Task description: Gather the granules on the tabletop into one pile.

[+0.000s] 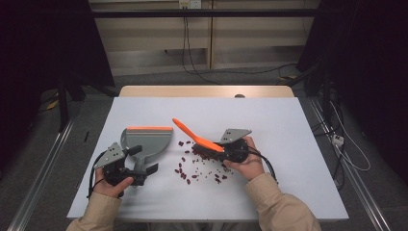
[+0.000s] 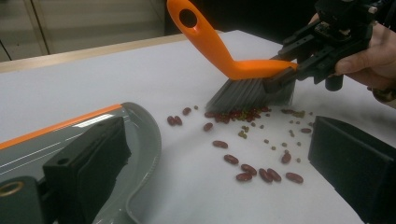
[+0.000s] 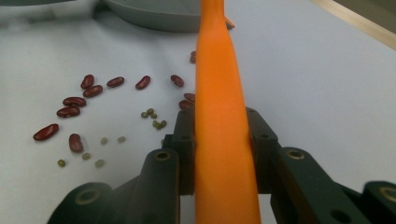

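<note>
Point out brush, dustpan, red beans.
brush [image 2: 219,51], left gripper view, on its orange handle.
dustpan [image 1: 146,140], high view, on its grey tray.
red beans [image 3: 74,101], right gripper view, on one bean.

Table [image 1: 288,144] evenly lit from above, surroundings left dark in the high view, soft shadows cast under the hands, faint sheen seen on the dustpan [image 2: 140,140], near jaws blurred in both gripper views, beans [image 3: 74,100] kept fairly sharp.
</note>
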A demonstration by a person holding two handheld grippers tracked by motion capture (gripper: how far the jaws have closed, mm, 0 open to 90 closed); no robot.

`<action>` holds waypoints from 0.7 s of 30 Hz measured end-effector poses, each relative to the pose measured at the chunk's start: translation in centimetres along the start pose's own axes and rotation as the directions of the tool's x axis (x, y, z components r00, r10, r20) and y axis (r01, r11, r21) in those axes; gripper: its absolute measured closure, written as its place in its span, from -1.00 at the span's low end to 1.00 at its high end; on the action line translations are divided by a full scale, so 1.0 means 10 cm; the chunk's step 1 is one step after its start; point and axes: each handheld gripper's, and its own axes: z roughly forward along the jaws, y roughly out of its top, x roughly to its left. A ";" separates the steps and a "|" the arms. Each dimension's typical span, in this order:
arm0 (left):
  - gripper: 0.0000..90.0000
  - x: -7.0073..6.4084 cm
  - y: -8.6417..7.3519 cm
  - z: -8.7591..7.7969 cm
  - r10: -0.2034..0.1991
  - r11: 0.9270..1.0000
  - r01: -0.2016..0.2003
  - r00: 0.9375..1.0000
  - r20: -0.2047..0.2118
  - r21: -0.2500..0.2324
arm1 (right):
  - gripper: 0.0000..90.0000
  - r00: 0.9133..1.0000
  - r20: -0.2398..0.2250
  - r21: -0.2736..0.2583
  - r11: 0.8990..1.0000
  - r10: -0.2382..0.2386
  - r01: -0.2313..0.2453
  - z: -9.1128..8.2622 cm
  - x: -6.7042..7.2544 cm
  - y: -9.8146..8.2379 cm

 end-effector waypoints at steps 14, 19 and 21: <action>-0.90 0.00 0.00 0.00 0.004 1.000 -0.004 1.000 0.000 0.002 | 0.59 1.000 0.008 -0.034 0.999 0.001 -0.001 -0.07 0.00 0.02; -0.89 0.00 0.00 0.01 0.001 1.000 -0.001 1.000 0.000 0.001 | 0.59 1.000 0.027 -0.061 0.998 0.011 -0.009 -0.04 -0.13 0.09; -0.89 0.01 0.00 0.00 0.000 1.000 0.000 1.000 -0.003 0.000 | 0.59 1.000 0.028 -0.063 0.998 0.014 -0.012 0.00 -0.19 0.14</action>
